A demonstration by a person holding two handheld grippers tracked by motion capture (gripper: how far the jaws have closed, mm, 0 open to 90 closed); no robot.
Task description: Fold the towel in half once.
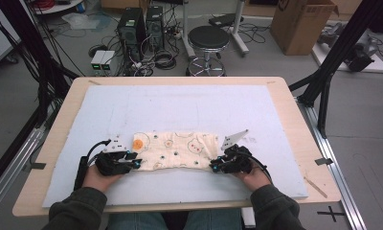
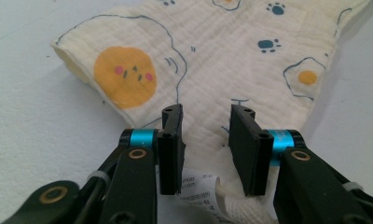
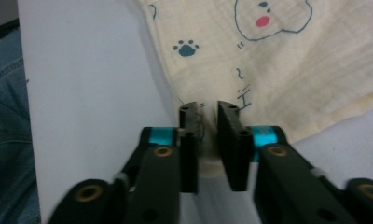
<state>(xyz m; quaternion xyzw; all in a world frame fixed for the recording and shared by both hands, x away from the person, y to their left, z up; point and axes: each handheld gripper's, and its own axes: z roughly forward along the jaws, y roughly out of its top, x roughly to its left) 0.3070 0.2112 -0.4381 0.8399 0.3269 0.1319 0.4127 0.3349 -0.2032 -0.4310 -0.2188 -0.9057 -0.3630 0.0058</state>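
printed cloth (image 1: pixel 177 149) between both tongs, perhaps pinched

I can't read any words here. The small white care tag (image 2: pixel 197 183) on the cloth (image 2: pixel 212 70), just at my left jaws, carries lines of fine print, too small and blurred to make out.

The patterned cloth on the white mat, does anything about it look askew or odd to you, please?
Nothing is damaged or spilled. The patterned cloth lies folded into a band across the white mat, slightly crooked, its edges uneven and puckered. A care label sticks out at the end by the left tool.
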